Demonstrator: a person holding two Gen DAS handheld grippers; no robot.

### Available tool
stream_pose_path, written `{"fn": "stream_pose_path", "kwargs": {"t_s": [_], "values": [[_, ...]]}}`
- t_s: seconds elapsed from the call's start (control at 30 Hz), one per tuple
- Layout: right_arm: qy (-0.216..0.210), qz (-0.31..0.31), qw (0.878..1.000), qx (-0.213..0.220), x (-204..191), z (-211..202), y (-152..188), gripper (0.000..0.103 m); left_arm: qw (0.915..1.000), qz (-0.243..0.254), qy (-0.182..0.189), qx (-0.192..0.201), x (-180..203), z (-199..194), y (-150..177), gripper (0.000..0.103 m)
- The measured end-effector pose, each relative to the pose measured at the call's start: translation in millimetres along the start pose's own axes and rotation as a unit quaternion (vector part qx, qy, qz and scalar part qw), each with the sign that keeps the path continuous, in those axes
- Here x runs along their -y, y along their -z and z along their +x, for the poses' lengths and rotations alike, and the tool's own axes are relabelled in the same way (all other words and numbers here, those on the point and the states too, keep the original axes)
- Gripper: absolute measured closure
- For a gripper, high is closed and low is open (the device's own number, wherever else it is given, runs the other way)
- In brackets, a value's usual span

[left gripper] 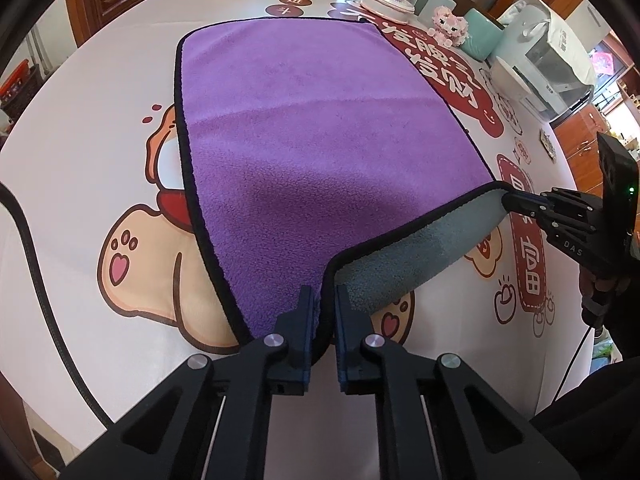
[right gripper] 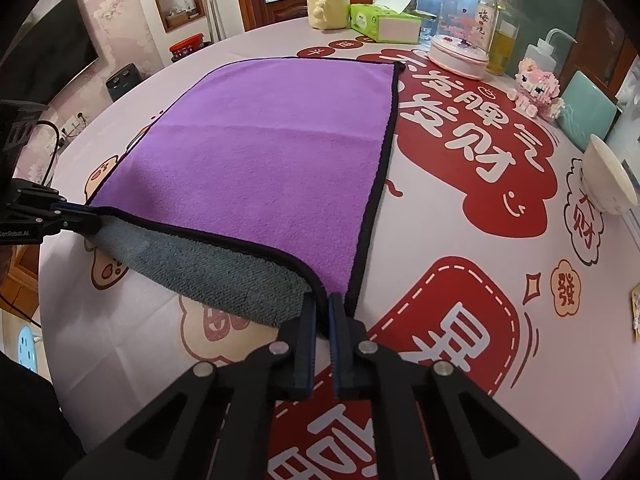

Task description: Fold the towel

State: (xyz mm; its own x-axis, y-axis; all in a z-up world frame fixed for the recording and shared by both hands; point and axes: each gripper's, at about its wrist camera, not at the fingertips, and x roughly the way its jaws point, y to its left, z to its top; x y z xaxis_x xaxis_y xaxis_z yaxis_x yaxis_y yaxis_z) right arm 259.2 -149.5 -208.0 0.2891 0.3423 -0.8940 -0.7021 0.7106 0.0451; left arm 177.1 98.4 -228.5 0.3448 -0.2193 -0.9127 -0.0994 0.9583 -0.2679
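**Near edge lifted at both corners, ready for the fold**

We saw the table, covered with a cartoon-printed cloth, filling both views. The purple towel lay flat in the middle of the frame, and only its near edge was raised, so that the grey underside showed at lower left of the right wrist view. At the top of the frame stood a tissue box and a glass dome, close to the far edge of the towel.

Our left gripper was clenched on the near left corner, and our right gripper was clenched on the near right corner.

To do this step well, we judged that both corners should travel together, at equal height, toward the far corners. The edge between them should remain tight, and the black borders should meet before release. The dome called for care.
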Motion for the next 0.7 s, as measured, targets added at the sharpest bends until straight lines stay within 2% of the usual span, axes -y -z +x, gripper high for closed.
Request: {"fn": "stream_pose_path", "kwargs": {"t_s": [0.37,0.7], "values": [[0.006,0.007,1.000,0.005,2,-2,-3,0.098,0.9998,0.008,-0.015,0.015,-1,-7,-4,0.098],[0.018,0.021,0.999,0.042,1,-27,-26,0.099,0.9976,0.010,-0.021,0.066,-4,-42,-32,0.098]]}}
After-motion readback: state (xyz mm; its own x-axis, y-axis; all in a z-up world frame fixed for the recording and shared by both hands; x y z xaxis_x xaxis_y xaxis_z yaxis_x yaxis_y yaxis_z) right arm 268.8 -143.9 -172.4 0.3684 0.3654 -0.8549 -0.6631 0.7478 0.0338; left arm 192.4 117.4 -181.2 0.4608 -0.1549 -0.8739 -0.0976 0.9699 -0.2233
